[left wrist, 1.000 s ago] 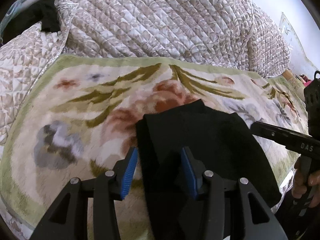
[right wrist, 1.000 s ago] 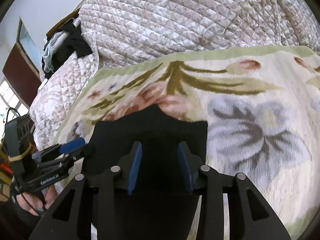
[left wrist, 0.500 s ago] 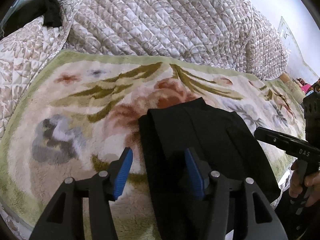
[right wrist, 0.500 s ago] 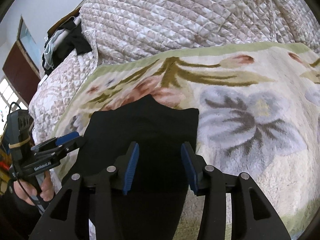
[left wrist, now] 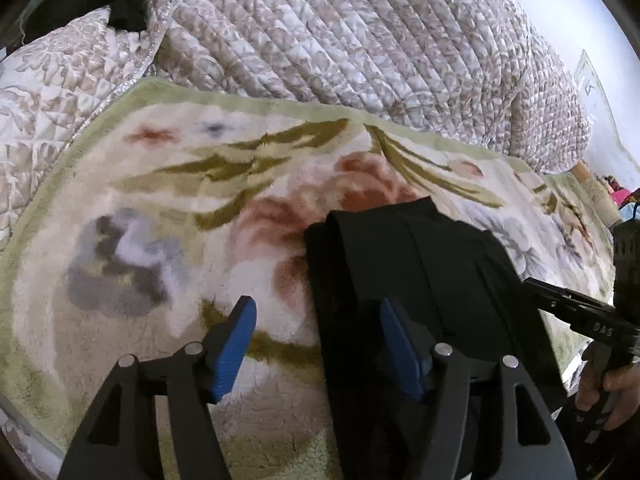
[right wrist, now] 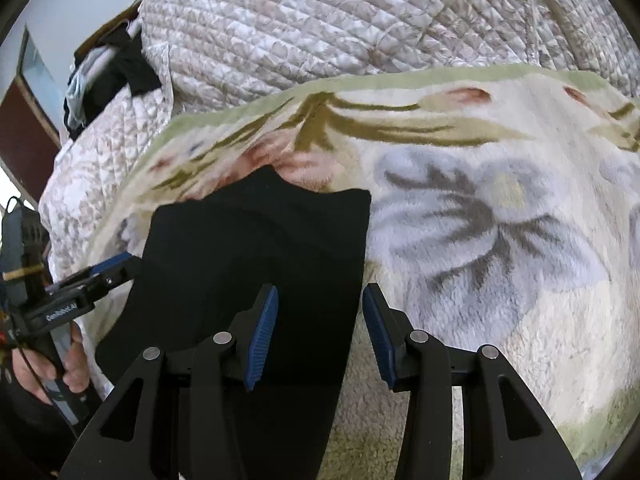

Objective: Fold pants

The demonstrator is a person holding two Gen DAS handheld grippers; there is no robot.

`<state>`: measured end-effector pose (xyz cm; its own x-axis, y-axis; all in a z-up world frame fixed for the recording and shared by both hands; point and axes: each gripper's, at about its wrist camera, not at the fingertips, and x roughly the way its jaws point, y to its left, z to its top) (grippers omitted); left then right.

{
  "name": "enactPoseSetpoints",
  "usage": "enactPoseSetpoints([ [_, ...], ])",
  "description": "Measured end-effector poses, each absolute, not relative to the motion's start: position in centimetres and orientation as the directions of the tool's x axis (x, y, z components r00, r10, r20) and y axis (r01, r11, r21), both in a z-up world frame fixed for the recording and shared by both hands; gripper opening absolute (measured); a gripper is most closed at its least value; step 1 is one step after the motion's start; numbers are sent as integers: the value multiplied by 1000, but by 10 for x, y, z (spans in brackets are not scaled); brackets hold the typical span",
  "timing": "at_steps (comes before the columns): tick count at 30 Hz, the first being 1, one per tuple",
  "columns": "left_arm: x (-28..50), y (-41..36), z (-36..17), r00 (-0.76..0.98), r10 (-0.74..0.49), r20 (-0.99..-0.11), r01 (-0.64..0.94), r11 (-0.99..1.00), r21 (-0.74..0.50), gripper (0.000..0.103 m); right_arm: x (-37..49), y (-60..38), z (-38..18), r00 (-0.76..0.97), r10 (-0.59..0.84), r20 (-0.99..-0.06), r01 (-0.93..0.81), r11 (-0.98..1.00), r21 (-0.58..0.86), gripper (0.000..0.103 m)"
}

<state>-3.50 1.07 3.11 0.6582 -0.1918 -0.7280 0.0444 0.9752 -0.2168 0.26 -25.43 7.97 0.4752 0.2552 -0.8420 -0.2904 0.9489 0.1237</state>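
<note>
The black pants (left wrist: 408,280) lie folded in a flat stack on the floral blanket (left wrist: 168,208); they also show in the right wrist view (right wrist: 256,252). My left gripper (left wrist: 320,344) is open and empty, straddling the pants' left edge just above it. My right gripper (right wrist: 320,332) is open and empty, straddling the pants' right edge. Each gripper shows in the other's view: the right one (left wrist: 568,312) at the pants' right side, the left one (right wrist: 96,276) at their left side.
A quilted beige comforter (left wrist: 340,40) is bunched up behind the blanket. Dark clothes (right wrist: 116,72) lie on the quilt at the far left. The blanket's front edge (left wrist: 36,412) runs close below the grippers. A white wall (left wrist: 580,12) is at the right.
Both grippers have opened wider and pulled back from the pants, which have settled onto the blanket. The left gripper has shifted left, the right gripper right.
</note>
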Motion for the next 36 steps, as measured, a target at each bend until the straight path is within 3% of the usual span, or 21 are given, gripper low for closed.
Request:
enactPoseSetpoints([
  [4, -43, 4, 40, 676, -256, -691, 105, 962, -253, 67, -2, -254, 84, 474, 298, -828, -304, 939, 164, 45],
  [10, -40, -5, 21, 622, -276, -733, 111, 957, -267, 68, -4, -253, 81, 467, 300, -832, -309, 937, 164, 49],
  [18, -36, 4, 13, 615, -331, -716, 104, 934, -342, 72, 1, -260, 71, 438, 312, -843, -275, 939, 204, 49],
  [22, -36, 2, 10, 578, -417, -702, 124, 894, -430, 67, 0, -261, 67, 398, 360, -844, -280, 924, 262, 56],
  [28, -43, -1, 9, 584, -417, -696, 115, 892, -438, 64, -2, -268, 69, 351, 459, -816, -270, 884, 381, 57],
  [33, -34, -2, 7, 595, -398, -698, 93, 897, -433, 64, 3, -262, 60, 354, 444, -823, -265, 892, 367, 56],
  [36, -34, -4, 9, 599, -390, -700, 89, 901, -425, 55, 4, -255, 60, 362, 417, -834, -282, 901, 328, 50],
])
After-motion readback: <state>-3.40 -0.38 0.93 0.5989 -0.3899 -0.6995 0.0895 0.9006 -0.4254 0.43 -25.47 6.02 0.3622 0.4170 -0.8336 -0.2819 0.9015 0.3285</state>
